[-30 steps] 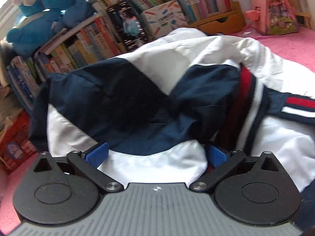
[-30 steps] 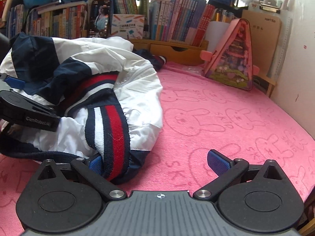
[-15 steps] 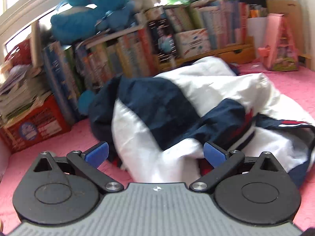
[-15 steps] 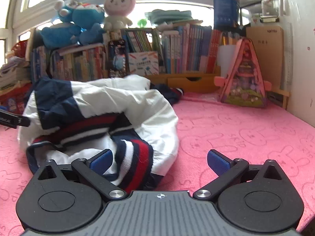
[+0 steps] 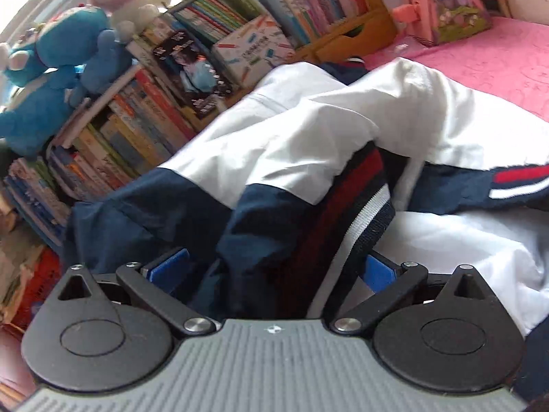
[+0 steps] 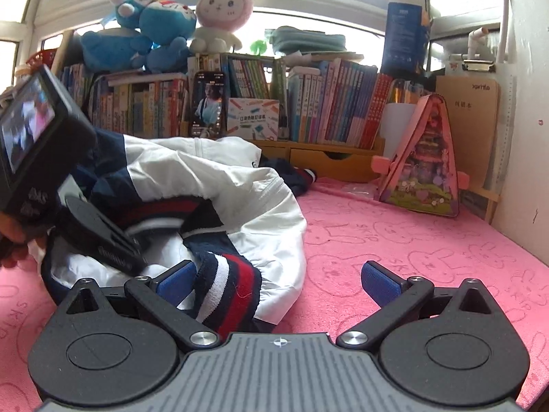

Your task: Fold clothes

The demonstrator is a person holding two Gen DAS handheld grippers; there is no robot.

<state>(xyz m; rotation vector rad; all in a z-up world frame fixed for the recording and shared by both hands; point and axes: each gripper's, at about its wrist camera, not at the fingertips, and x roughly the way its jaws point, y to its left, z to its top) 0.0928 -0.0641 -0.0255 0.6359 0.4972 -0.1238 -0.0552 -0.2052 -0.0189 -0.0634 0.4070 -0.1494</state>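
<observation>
A white and navy jacket [image 5: 343, 137] lies crumpled on the pink mat [image 5: 497, 61]. Its red, white and navy ribbed hem [image 5: 350, 206] runs down between the fingers of my left gripper [image 5: 271, 269], which is open and pushed into the cloth. In the right wrist view the jacket [image 6: 240, 199] fills the left half. A striped ribbed end [image 6: 233, 285] rests just inside the left finger of my open right gripper [image 6: 278, 279]. The left gripper [image 6: 113, 250] shows there too, buried in the jacket's left side, with a hand [image 6: 10, 240] behind it.
Bookshelves [image 6: 308, 113] topped with plush toys [image 6: 147, 34] line the far edge of the mat [image 6: 394, 247]. A pink triangular toy house [image 6: 425, 161] stands at the back right by a white wall [image 6: 521, 137]. Bare mat stretches to the jacket's right.
The left gripper drew back from the jacket, then pushed in again, so the striped hem now lies between its fingers. The right gripper rose and levelled, staying at the striped end.
</observation>
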